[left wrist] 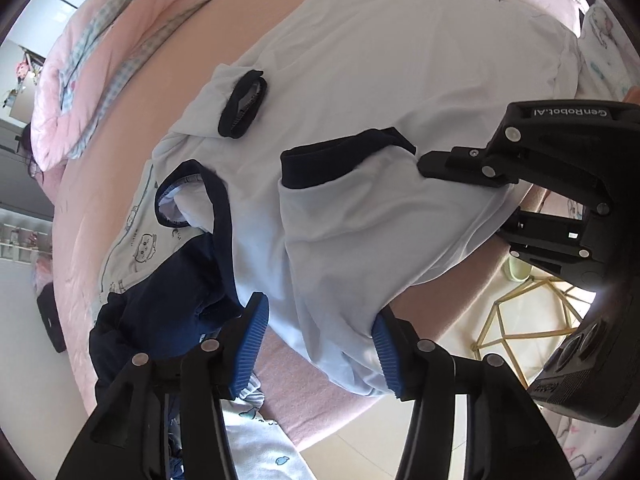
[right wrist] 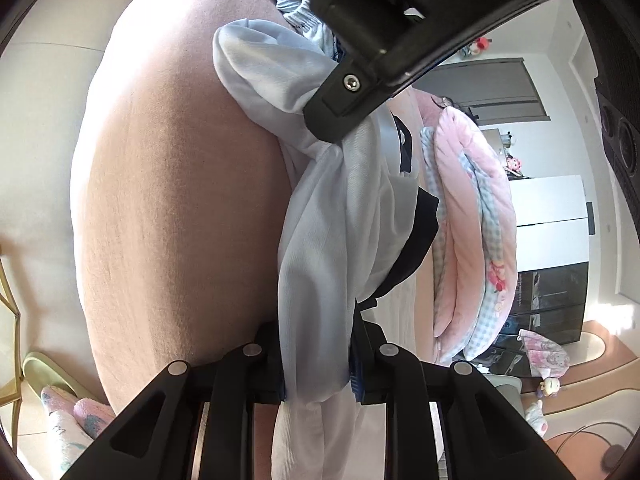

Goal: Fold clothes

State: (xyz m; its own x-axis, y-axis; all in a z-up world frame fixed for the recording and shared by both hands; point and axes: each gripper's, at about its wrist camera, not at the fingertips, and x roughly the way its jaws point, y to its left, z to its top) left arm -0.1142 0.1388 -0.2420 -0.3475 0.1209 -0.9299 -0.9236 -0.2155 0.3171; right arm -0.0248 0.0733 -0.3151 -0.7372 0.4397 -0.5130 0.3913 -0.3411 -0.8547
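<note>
Across the frame's middle, the pale blue navy-trimmed shirt (left wrist: 360, 92) lies on the pink bed (left wrist: 208, 40); right gripper (right wrist: 316, 376) pinches its edge, left gripper (left wrist: 320, 332) straddles the hem, seemingly unclamped. Mid-fold: next, clamp left and carry the side over

Pink-sheeted bed (left wrist: 248, 40) ahead of left gripper: pale blue, navy-trimmed shirt (left wrist: 380, 80) spread on it; folded pink quilted blanket (left wrist: 92, 52) at far left.
</note>
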